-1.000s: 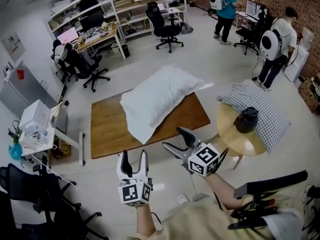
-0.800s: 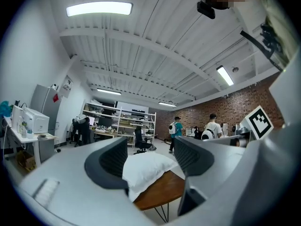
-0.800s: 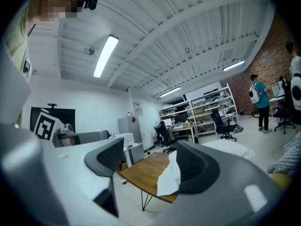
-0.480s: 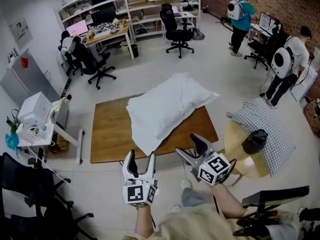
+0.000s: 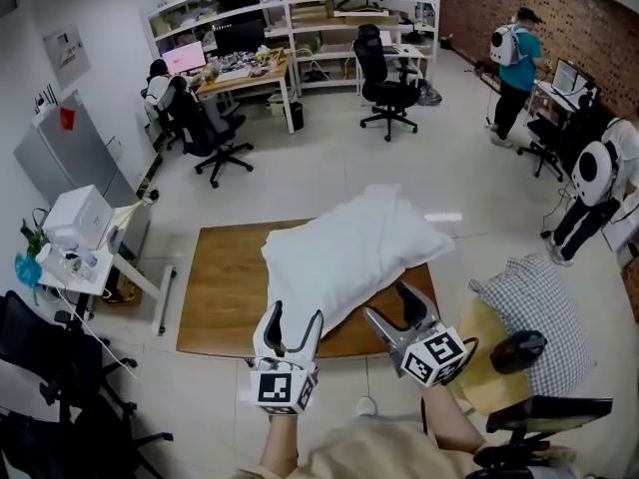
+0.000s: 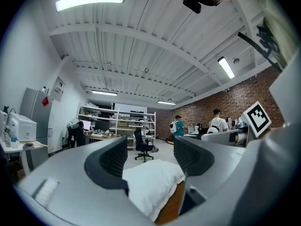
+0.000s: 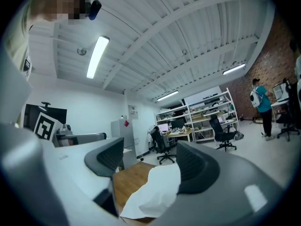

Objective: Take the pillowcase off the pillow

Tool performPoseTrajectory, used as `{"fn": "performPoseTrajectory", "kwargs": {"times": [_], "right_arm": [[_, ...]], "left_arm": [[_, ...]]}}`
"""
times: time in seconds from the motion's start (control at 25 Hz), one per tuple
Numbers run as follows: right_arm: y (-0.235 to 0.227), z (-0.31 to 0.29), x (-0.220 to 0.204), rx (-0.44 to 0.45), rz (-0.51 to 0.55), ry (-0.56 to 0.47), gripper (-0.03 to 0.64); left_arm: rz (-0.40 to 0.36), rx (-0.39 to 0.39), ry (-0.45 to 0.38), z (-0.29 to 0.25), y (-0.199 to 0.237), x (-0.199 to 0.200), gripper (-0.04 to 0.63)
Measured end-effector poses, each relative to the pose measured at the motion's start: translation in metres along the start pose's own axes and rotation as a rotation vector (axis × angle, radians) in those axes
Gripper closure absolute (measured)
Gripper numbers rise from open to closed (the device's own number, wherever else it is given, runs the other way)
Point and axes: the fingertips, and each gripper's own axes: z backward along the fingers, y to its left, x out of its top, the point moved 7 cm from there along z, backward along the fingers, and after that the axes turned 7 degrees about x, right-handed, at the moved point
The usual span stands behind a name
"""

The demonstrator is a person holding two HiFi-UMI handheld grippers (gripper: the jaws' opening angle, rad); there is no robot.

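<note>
Left tool (image 5: 295,316) and right tool (image 5: 389,302) held side by side, jaws apart.

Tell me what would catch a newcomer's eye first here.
The big white pillow lies slantwise across the wooden table in the middle of the office floor. At its near end, the left tool and right tool stand open with nothing gripped. To the right, a checked pillow lies over a small round table.

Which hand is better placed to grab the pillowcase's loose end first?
Probably left. The left claw is open right at the flat near corner of the pillowcase; the right claw, also open, sits beside its long edge.
</note>
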Motion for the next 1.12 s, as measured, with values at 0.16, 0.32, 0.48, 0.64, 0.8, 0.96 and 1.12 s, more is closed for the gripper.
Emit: {"fn": "performPoseTrajectory", "kwargs": {"times": [0.16,0.32,0.48,0.64,0.8,0.96,1.12], "right_arm": [[-0.036,-0.014,-0.008,0.032,0.007,0.004,0.278],[-0.078,-0.032,-0.008,0.035,-0.016,0.016,0.278],[-0.101,-0.069,-0.009,0.057,-0.028,0.032,0.278],[-0.103,-0.109,-0.016,0.066,-0.007,0.016,0.278],[-0.115,-0.153,-0.031,-0.003,-0.020,0.024,0.278],[-0.104,-0.202,-0.037,-0.049,-0.001,0.030,0.278],[-0.107,-0.245,-0.030,-0.114,0.008,0.045,0.278]], "left_arm": [[-0.016,0.024,0.016,-0.034,0.002,-0.015,0.299],[-0.013,0.053,0.029,-0.069,0.000,-0.021,0.299],[-0.017,0.057,0.058,-0.104,0.019,-0.031,0.299],[-0.020,0.035,0.055,-0.132,0.057,-0.040,0.299],[-0.009,-0.022,0.057,-0.168,0.102,-0.049,0.299],[0.007,-0.094,0.069,-0.188,0.155,-0.051,0.299],[0.020,-0.149,0.079,-0.220,0.200,-0.050,0.299]]}}
